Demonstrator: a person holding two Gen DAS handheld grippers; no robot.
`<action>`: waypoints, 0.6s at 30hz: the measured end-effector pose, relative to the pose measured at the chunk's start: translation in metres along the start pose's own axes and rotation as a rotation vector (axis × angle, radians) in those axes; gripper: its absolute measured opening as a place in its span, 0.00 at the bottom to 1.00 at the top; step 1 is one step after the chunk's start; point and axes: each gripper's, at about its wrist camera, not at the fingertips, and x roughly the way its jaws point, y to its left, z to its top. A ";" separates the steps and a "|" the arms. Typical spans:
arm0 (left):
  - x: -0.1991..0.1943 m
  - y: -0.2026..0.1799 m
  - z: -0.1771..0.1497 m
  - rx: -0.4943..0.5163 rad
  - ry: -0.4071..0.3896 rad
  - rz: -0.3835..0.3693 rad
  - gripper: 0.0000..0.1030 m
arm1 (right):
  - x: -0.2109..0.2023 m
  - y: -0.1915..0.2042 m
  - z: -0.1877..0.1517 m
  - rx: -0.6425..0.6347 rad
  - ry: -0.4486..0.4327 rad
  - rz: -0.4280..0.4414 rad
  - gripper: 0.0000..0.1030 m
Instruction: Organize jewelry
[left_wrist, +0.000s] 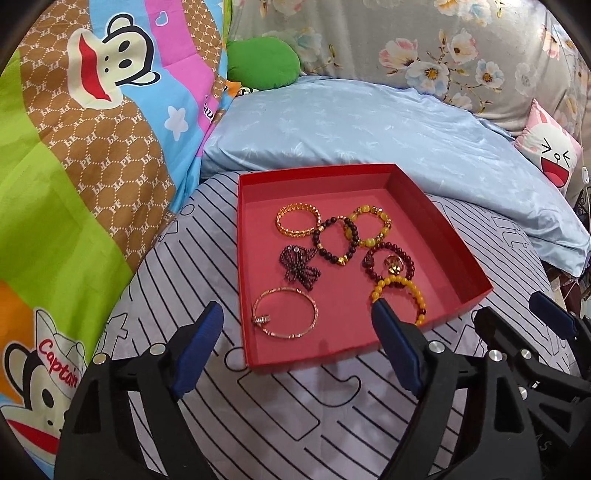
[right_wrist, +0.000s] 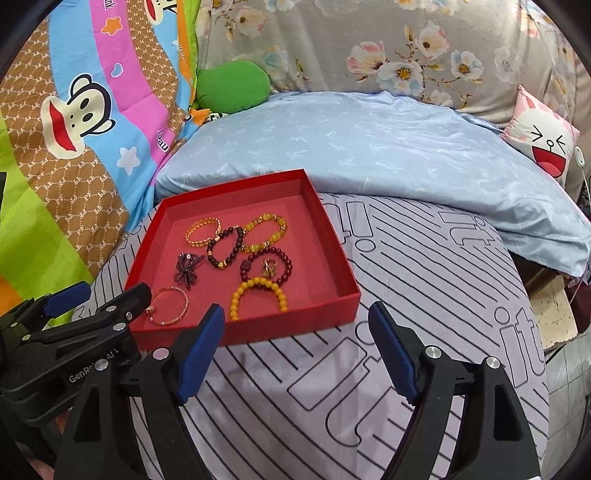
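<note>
Left gripper (left_wrist: 297, 317) and right gripper (right_wrist: 295, 317) sit side by side — both low, pointing forward, jaws spread wide, blue pads (right_wrist: 201, 350) holding nothing.

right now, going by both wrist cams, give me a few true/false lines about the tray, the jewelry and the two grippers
1. All the jewelry lies inside the red tray. True.
2. The left gripper is shut on the thin gold bangle. False: its jaws stand wide open, holding nothing; the bangle lies in the tray's near corner.
3. The yellow bead bracelet hangs over the tray's rim. False: it lies flat on the tray floor near the front wall.
4. The right gripper is open and empty. True.
5. The tray sits on the blue pillow. False: it sits on the striped sheet, in front of the pillow.
6. The dark bow-shaped piece lies apart from the bangle. True.
</note>
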 end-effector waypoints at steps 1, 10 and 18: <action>-0.002 0.000 -0.002 0.001 0.002 0.001 0.77 | -0.002 0.000 -0.002 0.000 0.001 -0.003 0.76; -0.014 0.003 -0.023 -0.011 0.018 0.012 0.82 | -0.015 -0.003 -0.025 0.020 0.020 -0.009 0.80; -0.022 0.007 -0.039 -0.023 0.025 0.034 0.90 | -0.027 0.000 -0.038 -0.022 0.002 -0.058 0.82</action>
